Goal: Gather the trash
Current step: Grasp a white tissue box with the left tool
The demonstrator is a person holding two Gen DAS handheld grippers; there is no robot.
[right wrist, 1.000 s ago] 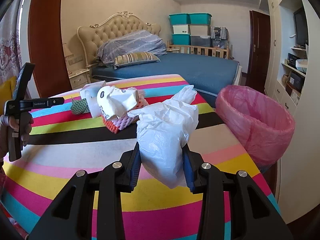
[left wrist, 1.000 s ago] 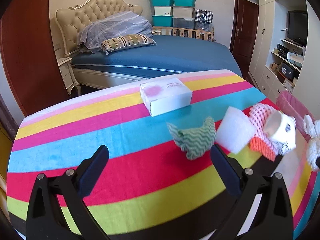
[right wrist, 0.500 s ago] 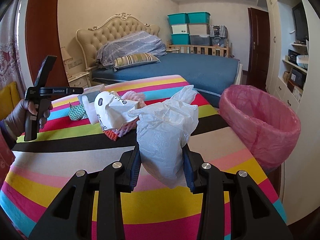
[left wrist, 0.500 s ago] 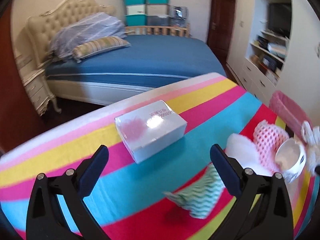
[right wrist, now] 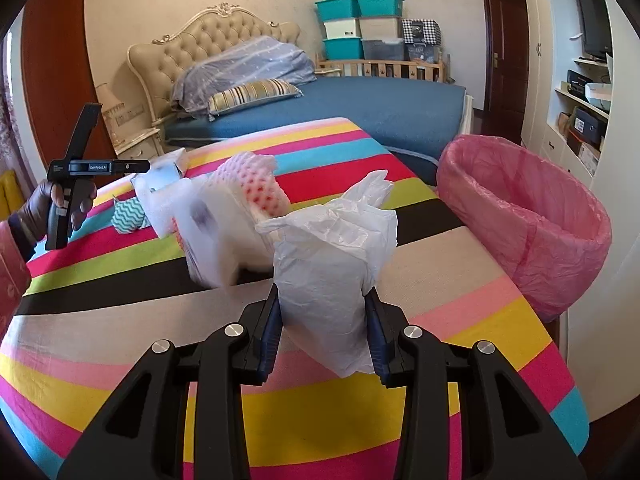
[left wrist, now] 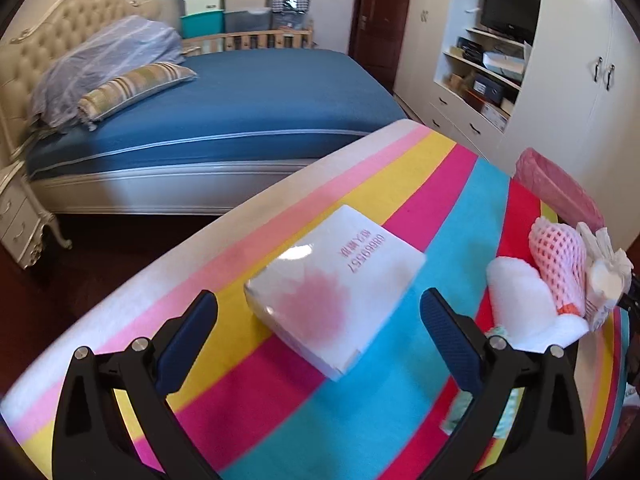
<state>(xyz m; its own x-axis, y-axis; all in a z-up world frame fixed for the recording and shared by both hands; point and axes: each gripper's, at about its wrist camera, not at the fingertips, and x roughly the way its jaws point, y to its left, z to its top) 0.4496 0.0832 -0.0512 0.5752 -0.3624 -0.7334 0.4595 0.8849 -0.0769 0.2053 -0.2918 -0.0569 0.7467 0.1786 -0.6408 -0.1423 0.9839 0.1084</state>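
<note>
Closer now, left gripper (left wrist: 319,330) fingers apart astride white box (left wrist: 334,288) — right gripper (right wrist: 322,330) clamps plastic bag (right wrist: 328,264).

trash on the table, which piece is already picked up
The white plastic bag, pinched in the right tongs. The box, foam net and zigzag cloth lie loose.

This is a bedroom in a home. A large bed (right wrist: 360,100) with a blue cover and a tufted cream headboard (right wrist: 208,40) fills the far side, with a striped pillow (right wrist: 252,94) and a folded quilt (right wrist: 244,64) on it. A bedside cabinet (left wrist: 20,216) stands next to it. Storage boxes (right wrist: 360,26) are stacked against the back wall, beside a dark wooden door (right wrist: 504,52). White built-in cupboards (left wrist: 560,80) hold a television (left wrist: 510,4).
</note>
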